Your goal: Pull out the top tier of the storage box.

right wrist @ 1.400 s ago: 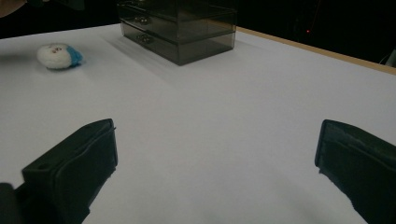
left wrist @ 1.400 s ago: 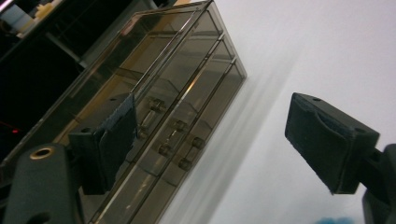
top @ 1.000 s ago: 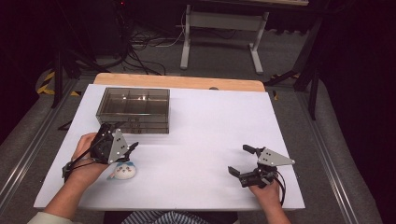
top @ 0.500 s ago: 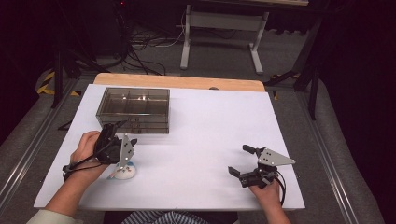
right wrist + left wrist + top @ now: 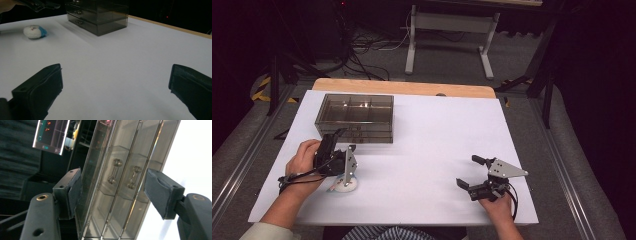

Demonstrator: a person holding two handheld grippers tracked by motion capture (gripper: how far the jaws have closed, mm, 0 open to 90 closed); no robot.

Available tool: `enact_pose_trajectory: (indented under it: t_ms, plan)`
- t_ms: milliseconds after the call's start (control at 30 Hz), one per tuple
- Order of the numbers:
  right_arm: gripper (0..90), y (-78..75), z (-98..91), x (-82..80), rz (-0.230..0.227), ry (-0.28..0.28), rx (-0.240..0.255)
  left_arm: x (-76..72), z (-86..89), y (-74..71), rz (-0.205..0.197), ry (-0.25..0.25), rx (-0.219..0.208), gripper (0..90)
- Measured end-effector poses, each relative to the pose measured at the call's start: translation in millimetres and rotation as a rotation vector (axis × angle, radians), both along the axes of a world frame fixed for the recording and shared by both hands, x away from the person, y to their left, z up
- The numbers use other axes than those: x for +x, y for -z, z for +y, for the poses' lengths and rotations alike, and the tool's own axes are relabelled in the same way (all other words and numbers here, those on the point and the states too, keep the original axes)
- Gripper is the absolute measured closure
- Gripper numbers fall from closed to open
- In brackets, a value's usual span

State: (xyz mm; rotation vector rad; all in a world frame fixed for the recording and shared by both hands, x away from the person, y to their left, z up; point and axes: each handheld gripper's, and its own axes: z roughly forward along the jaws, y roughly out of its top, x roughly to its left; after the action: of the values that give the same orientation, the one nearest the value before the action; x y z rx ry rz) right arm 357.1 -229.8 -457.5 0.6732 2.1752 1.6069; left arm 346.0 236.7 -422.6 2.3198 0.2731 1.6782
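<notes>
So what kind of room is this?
Probably a lab or workshop for recording: a white-covered table on a metal frame, loose cables across the floor, and a lit screen beyond the clear drawer box.

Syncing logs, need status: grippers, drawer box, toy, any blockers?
Left gripper open, jaws closing, aimed at drawer box handles. Right gripper open, idle on table. Plush toy beside left gripper. Path clear.
</notes>
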Motion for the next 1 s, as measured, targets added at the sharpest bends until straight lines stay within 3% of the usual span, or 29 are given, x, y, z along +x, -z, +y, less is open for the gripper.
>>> enact_pose_trajectory:
  t_ms: [233,267,433,533,867,1000]
  plan:
    - [0.0,0.3,0.5,-0.1,0.003,-0.002,0.001,2.6,0.7,3.8,-0.044,-0.007,0.030,38.2]
    - [0.0,0.3,0.5,-0.1,0.004,-0.001,0.001,3.0,-0.5,6.6,-0.069,-0.020,0.050,40.0]
    - [0.0,0.4,0.3,0.2,0.002,-0.004,0.002,4.3,-3.6,12.4,-0.121,-0.055,0.101,46.6]
    - [0.0,0.4,0.2,0.2,0.003,-0.005,0.004,4.8,-3.9,14.1,-0.128,-0.061,0.098,48.2]
    - [0.0,0.5,-0.3,0.4,0.007,-0.007,0.007,9.2,-5.2,22.6,-0.168,-0.086,0.156,52.8]
    - [0.0,0.7,-0.5,0.3,0.007,-0.007,0.010,11.2,-5.7,24.5,-0.166,-0.088,0.170,54.8]
